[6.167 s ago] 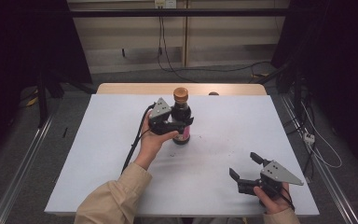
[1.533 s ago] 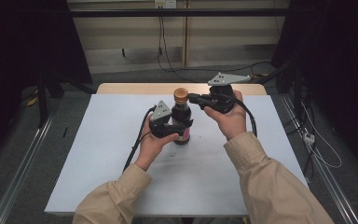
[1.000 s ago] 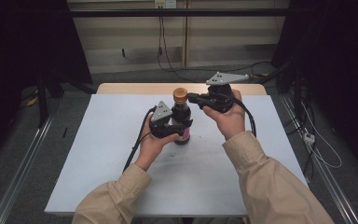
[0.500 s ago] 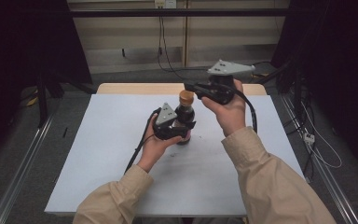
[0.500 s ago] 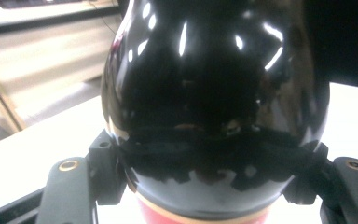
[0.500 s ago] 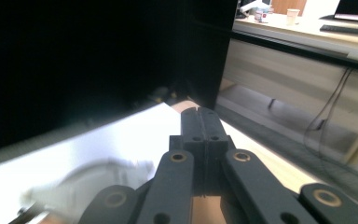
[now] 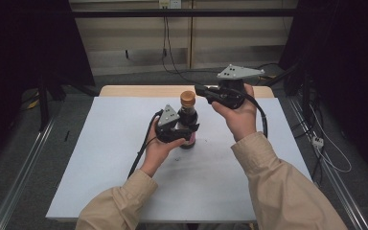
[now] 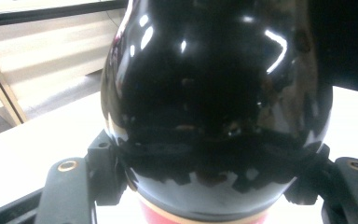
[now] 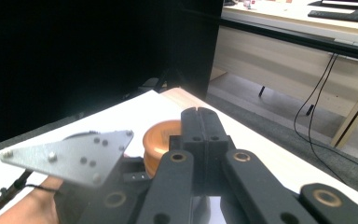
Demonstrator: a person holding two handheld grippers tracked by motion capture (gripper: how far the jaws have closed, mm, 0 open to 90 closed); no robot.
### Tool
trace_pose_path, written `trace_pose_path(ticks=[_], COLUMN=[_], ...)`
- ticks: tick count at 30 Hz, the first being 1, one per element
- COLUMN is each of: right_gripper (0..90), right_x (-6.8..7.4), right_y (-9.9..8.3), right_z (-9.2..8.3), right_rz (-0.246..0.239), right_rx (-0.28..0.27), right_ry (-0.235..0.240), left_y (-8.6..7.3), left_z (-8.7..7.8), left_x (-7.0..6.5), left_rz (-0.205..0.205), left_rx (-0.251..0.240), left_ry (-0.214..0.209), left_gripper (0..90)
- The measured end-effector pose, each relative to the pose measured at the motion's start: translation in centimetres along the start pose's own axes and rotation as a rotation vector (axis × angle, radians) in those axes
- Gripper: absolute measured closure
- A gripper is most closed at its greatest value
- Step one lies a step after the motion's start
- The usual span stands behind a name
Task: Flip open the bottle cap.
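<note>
A dark glass bottle (image 7: pixel 188 117) with an orange cap (image 7: pixel 188 98) and a red label stands upright near the middle of the white table (image 7: pixel 100 158). My left gripper (image 7: pixel 187 133) is shut on its belly from the left, grey plate upward. In the left gripper view the bottle (image 8: pixel 214 93) looms close between the two jaws, which clasp its sides. My right gripper (image 7: pixel 199 90) hovers just right of the cap at about cap height, jaws shut with nothing in them. In the right gripper view the shut jaws (image 9: pixel 199 115) point past the cap (image 9: pixel 161 140), apart from it.
The table's wooden far edge (image 7: pixel 139 90) shows behind the bottle. Cables (image 7: pixel 326 143) lie on the floor at the right. Metal rails (image 7: pixel 19 182) run along both sides. Both sleeved forearms reach in from the bottom.
The right gripper came from the table's front right, where it stood open, up to the cap, shut. In the last second it lifted slightly and drew off the cap; the bottle shifted a little.
</note>
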State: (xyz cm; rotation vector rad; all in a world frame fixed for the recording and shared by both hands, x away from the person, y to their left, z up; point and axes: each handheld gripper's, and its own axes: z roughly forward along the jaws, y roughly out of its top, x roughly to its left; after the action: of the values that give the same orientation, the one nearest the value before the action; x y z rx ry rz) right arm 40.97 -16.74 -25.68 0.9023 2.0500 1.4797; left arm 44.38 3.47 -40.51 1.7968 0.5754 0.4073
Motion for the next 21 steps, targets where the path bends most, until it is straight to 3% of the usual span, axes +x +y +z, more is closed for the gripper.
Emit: trace_pose_path(ticks=[15,21], right_gripper=[90.0,90.0], right_x=[0.0,0.1], right_y=[-2.4,-2.8], right_z=[0.4,0.8], right_rz=[0.025,0.012], right_rx=[0.048,0.074], right_ry=[0.028,0.027], left_y=[-0.1,-0.1], left_z=[0.0,0.0], left_x=[0.2,0.2], left_rz=[-0.015,-0.017], left_rx=[-0.004,-0.005], left_ry=[-0.01,-0.01], left_gripper=[30.6,30.6])
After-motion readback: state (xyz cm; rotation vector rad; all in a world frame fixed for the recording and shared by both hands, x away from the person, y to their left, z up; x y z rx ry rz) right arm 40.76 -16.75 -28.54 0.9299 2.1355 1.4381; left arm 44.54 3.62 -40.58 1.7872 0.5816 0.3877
